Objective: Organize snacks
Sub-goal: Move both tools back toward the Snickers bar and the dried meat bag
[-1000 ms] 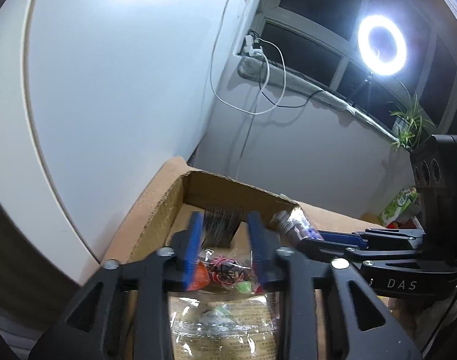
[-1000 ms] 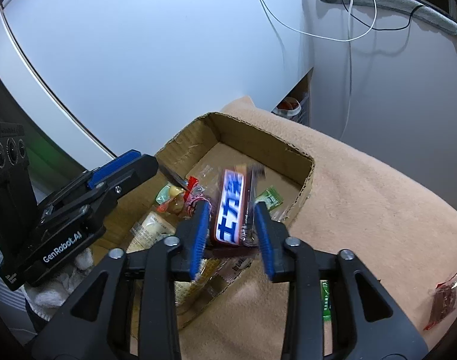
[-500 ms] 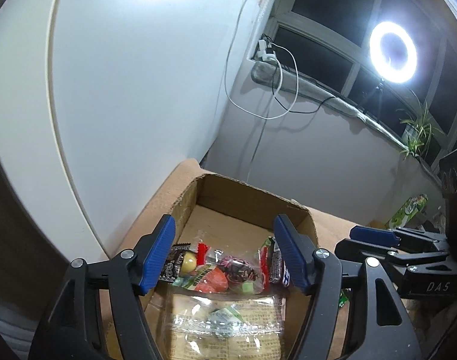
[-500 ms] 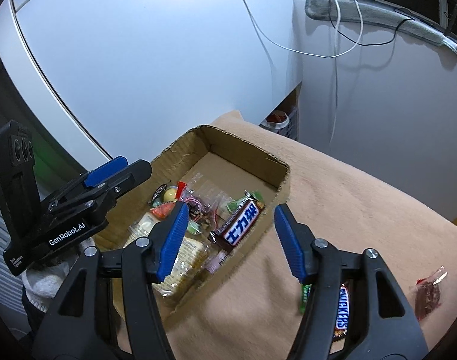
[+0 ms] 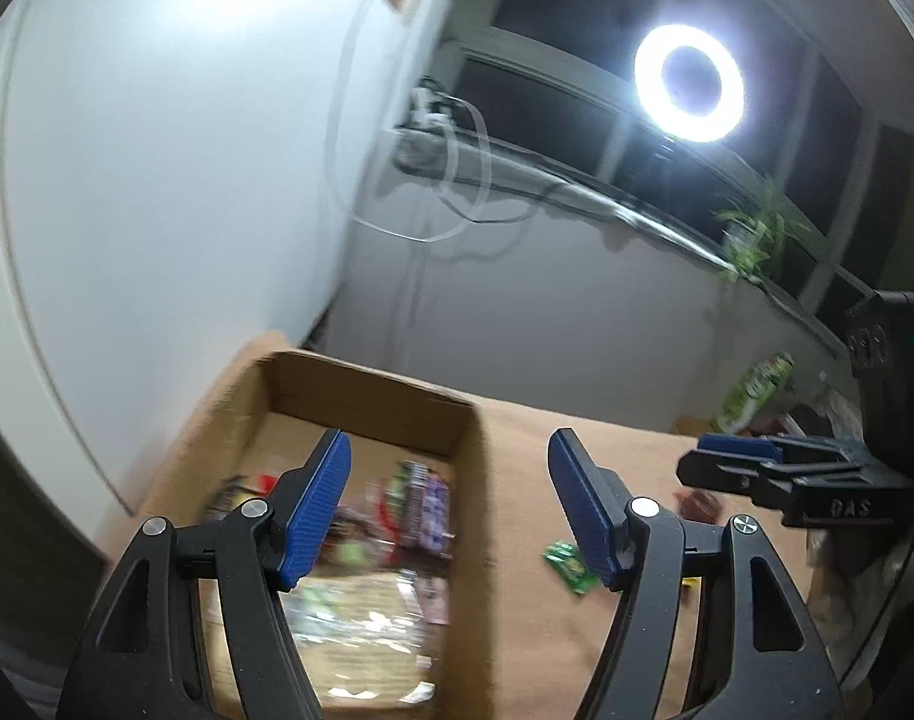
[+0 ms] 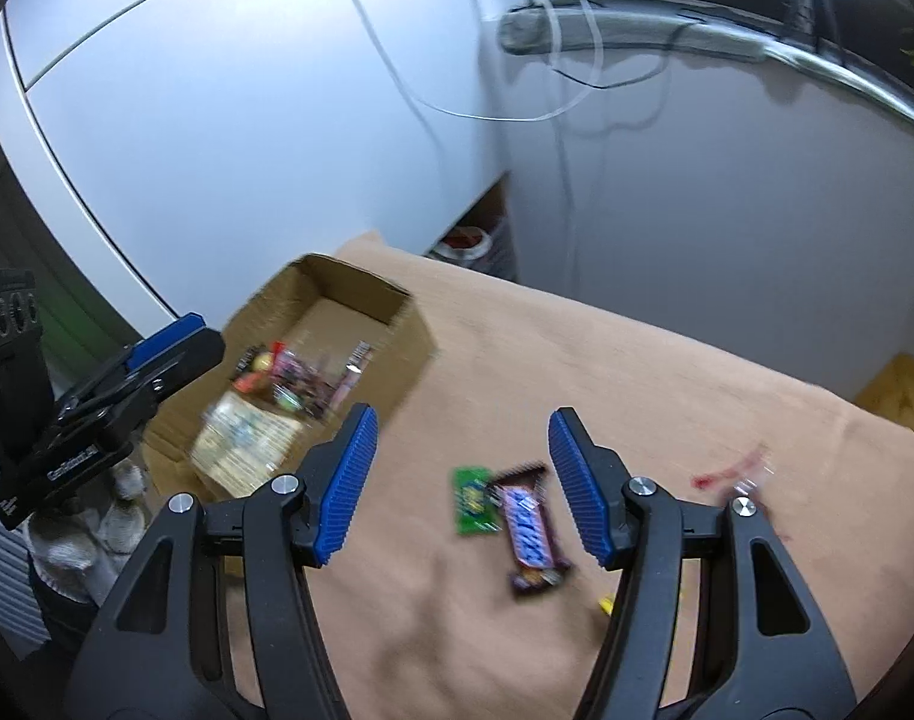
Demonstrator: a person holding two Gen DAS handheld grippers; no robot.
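Lying just ahead of the right claw point(image 6: 460, 474), the chocolate bar point(image 6: 529, 531) rests on the cloth-covered worktop point(image 6: 637, 372), long axis running roughly along the claw's pointing line, nearer its right finger. Both claws stand open and empty. The left claw point(image 5: 447, 504) straddles the cardboard box point(image 5: 366, 396) rim.

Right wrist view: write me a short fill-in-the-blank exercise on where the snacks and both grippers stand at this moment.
1. The right hand-held gripper is ____, with nothing between its pads.
2. The chocolate bar lies on the ____, outside the cardboard box.
3. Touching the bar's left side is a small ____ packet.
4. The left hand-held gripper hangs over the box, holding ____.

Missing words: open; cloth; green; nothing
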